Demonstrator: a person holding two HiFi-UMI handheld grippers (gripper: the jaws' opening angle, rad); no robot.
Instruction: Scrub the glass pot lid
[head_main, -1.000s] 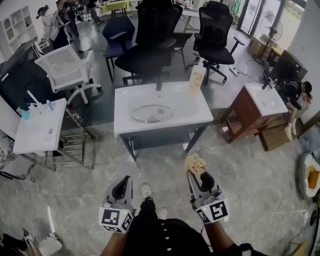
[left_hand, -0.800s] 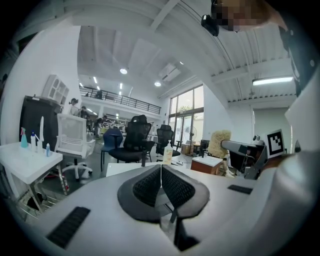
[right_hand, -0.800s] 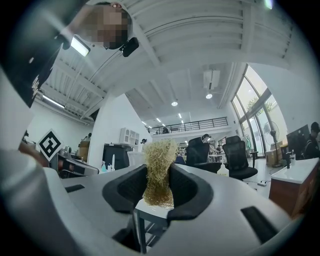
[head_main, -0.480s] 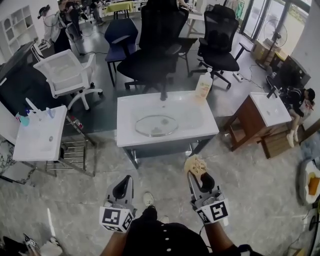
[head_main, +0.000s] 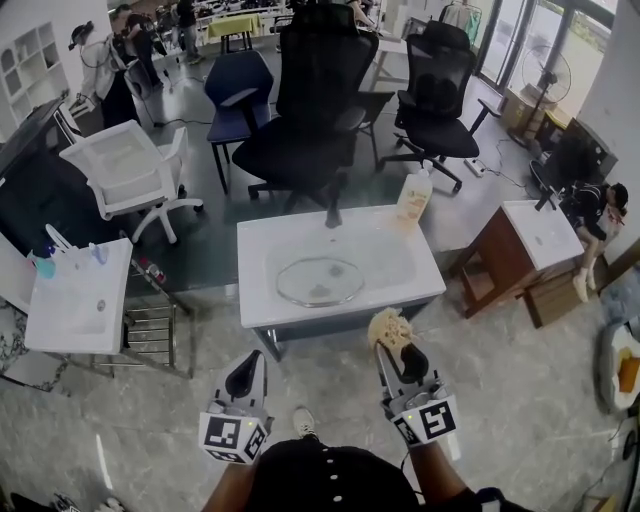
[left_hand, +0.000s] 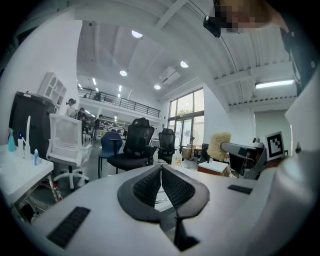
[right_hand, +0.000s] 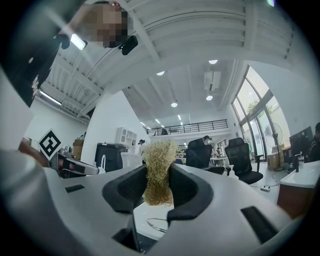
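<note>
- Sink stand (head_main: 262, 262) and glass pot lid (head_main: 321, 281): both lie lower and nearer in the head view than a second ago. The two grippers keep the same places at the bottom of that view.
- Glass pot lid: lies flat in the shallow white basin of the sink stand, roughly centred. Neither gripper touches it.
- Left gripper (head_main: 247, 362): jaws pressed together, nothing between them. It is held level in front of the stand, well apart from the lid.
- Right gripper (head_main: 398, 352): jaws clamped on a tan fibrous scrubber (head_main: 388, 327). The tuft stands out past the jaw tips and, in the head view, lies just short of the stand's near edge.
- Soap bottle (head_main: 413, 198): pale, upright, at the stand's far right corner.
- Faucet (head_main: 331, 214): dark, at the middle of the basin's far edge.
- Black office chair (head_main: 312, 110): directly behind the stand.
- White mesh chair (head_main: 128, 165): to the left, well apart from the stand.
</note>
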